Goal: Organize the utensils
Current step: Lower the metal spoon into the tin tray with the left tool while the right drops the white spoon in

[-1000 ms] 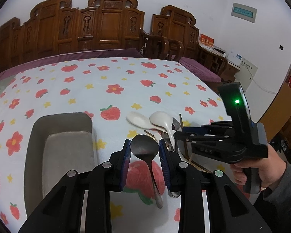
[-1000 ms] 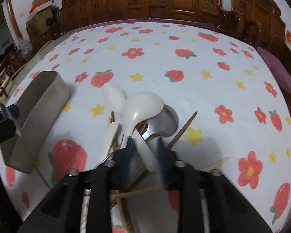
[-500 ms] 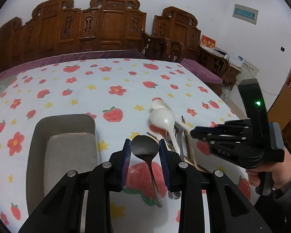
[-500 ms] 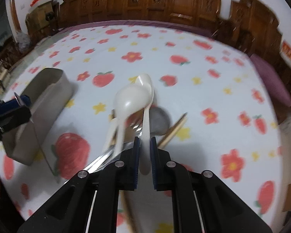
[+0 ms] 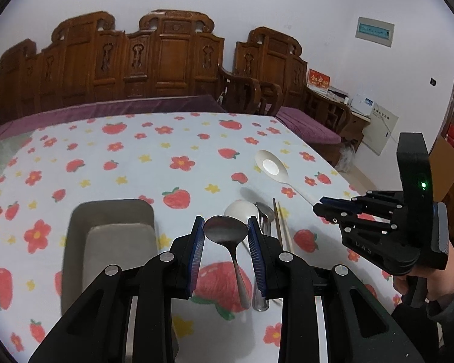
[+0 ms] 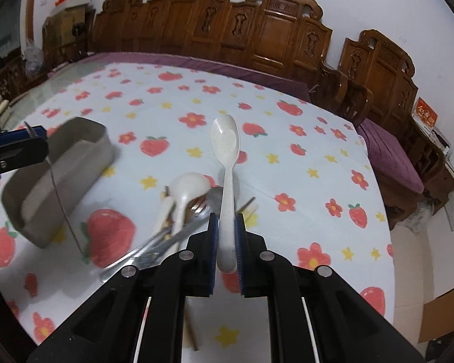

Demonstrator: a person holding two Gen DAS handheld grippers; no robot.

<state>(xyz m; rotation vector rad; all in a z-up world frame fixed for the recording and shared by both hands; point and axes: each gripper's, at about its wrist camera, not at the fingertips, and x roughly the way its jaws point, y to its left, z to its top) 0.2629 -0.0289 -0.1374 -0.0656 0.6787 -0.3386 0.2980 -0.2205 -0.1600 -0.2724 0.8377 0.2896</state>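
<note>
My right gripper (image 6: 226, 242) is shut on the handle of a white plastic spoon (image 6: 225, 139) and holds it above the table; the spoon (image 5: 271, 166) and the gripper (image 5: 322, 207) also show in the left wrist view. My left gripper (image 5: 226, 242) is shut on the bowl of a metal spoon (image 5: 227, 233), whose handle hangs down. A grey metal tray (image 5: 112, 211) lies left of it, also seen in the right wrist view (image 6: 84, 139). A pile with a white ladle (image 6: 187, 187), metal utensils (image 6: 166, 236) and chopsticks (image 5: 280, 227) lies on the cloth.
The table wears a white cloth with strawberries and flowers (image 5: 178, 163). Carved wooden chairs (image 5: 166, 60) stand behind the far edge. The table's right edge (image 6: 378, 211) drops to the floor near a purple bench (image 6: 390, 163).
My right gripper has closed on the white spoon's handle and lifted it out of the pile, up and to the right. My left gripper has risen a little, still holding the metal spoon.
</note>
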